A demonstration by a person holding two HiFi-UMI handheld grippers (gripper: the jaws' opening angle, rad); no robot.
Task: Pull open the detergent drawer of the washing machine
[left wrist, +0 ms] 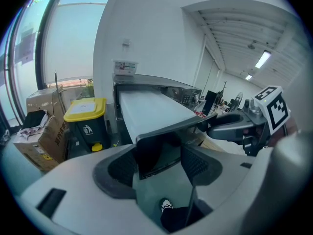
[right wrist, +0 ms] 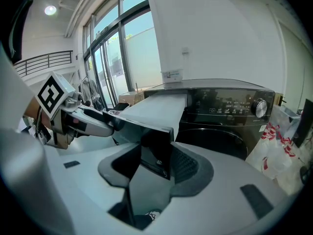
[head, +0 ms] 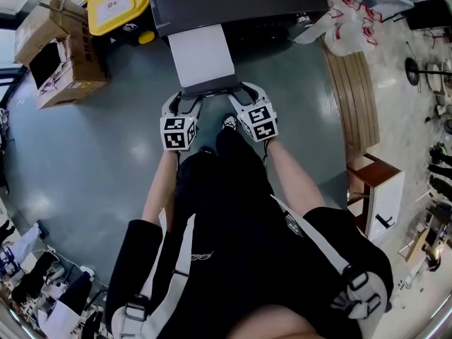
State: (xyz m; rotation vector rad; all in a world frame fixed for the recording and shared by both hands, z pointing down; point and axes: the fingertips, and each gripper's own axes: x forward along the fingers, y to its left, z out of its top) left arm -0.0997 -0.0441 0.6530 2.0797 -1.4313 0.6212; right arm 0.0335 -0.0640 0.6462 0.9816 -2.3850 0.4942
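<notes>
The boxy, glossy black washing machine [head: 233, 2] stands against the wall. Its long, flat white detergent drawer [head: 201, 55] juts far out over the smooth grey floor [head: 106, 140], which lies open on either side. The left gripper [head: 186, 104] and the right gripper [head: 241, 99] each pinch one end of the drawer's thin dark front edge.

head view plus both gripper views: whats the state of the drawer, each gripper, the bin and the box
detergent drawer: pulled far out of the washing machine
left gripper: shut on the drawer's dark front panel
right gripper: shut on the same front panel
yellow-lidded bin: lid closed
cardboard box: flaps open
</notes>
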